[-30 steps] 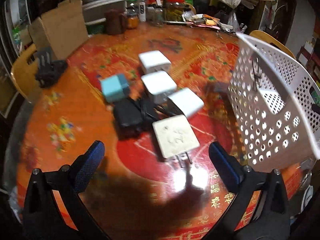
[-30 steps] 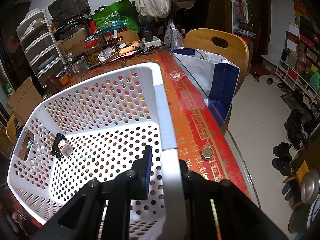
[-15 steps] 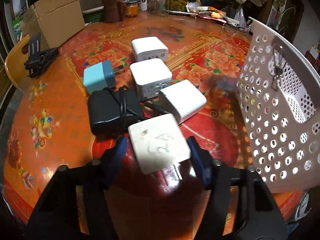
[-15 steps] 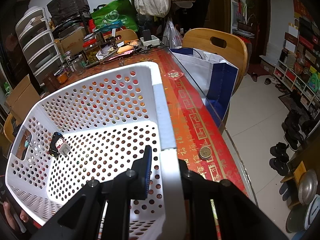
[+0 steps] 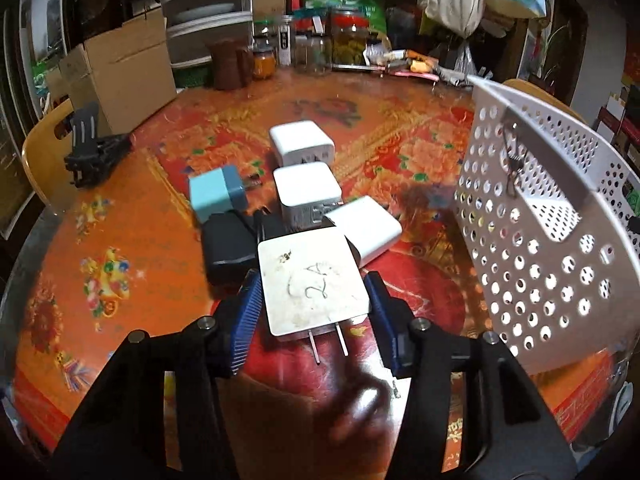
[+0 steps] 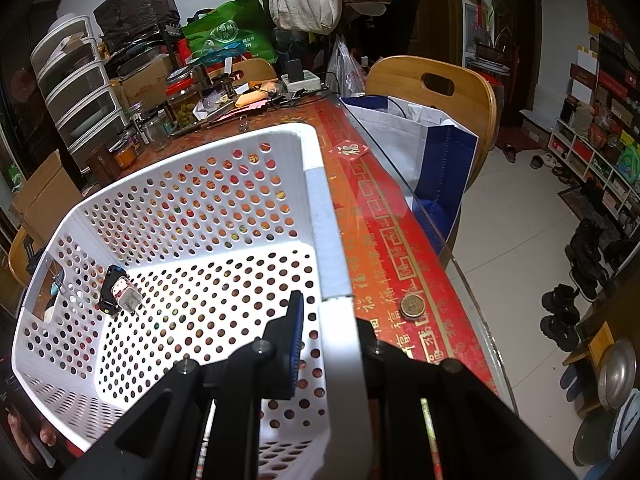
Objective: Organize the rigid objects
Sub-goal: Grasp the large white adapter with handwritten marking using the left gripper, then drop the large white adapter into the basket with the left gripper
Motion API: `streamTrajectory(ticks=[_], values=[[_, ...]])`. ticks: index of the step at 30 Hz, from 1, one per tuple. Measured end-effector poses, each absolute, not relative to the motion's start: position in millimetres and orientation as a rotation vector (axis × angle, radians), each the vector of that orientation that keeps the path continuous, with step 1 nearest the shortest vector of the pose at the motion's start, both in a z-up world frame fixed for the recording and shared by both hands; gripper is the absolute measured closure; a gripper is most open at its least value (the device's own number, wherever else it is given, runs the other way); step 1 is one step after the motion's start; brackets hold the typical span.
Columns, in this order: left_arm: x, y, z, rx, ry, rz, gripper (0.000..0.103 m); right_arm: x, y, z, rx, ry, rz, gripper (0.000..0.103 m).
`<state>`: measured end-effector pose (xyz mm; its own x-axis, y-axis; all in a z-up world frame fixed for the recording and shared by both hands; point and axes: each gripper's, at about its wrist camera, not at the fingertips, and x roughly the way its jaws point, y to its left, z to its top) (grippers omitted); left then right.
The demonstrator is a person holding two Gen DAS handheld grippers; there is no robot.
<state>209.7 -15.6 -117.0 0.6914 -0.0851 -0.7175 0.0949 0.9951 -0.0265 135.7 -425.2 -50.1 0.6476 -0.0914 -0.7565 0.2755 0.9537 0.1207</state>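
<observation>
Nearest in the left wrist view, the left tongs are closing on the white charger marked "2A" — its flat sides sit between the blue pads, which look to be touching it, and its prongs point back toward the camera. Just behind it lie a black adapter with its cord and a white charger; farther on, a teal plug and two more white chargers, all on the red flowered desk.

On the right stands the white perforated basket, tipped toward the chargers. The right tongs are clamped narrow on its near rim. Inside it lies only one small plug, so the sorting looks barely begun: six pieces are left on the desk.

Room is fair — bare desk lies between the chargers and the basket's tall wall, which any lift must clear. The glass desk edge runs close on the basket's right, beside a coin. Jars and boxes crowd the far edge.
</observation>
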Motion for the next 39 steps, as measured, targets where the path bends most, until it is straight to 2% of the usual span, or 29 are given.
streamTrajectory(ticks=[17,39], values=[[184,11,-69,0.046,0.625,-0.039,0.056,135,-425,-51,0.239,0.84,-0.206,0.09],[218,-71,7,0.278,0.492,-0.039,0.056,133,-424,-52,0.239,0.84,-0.194,0.09]])
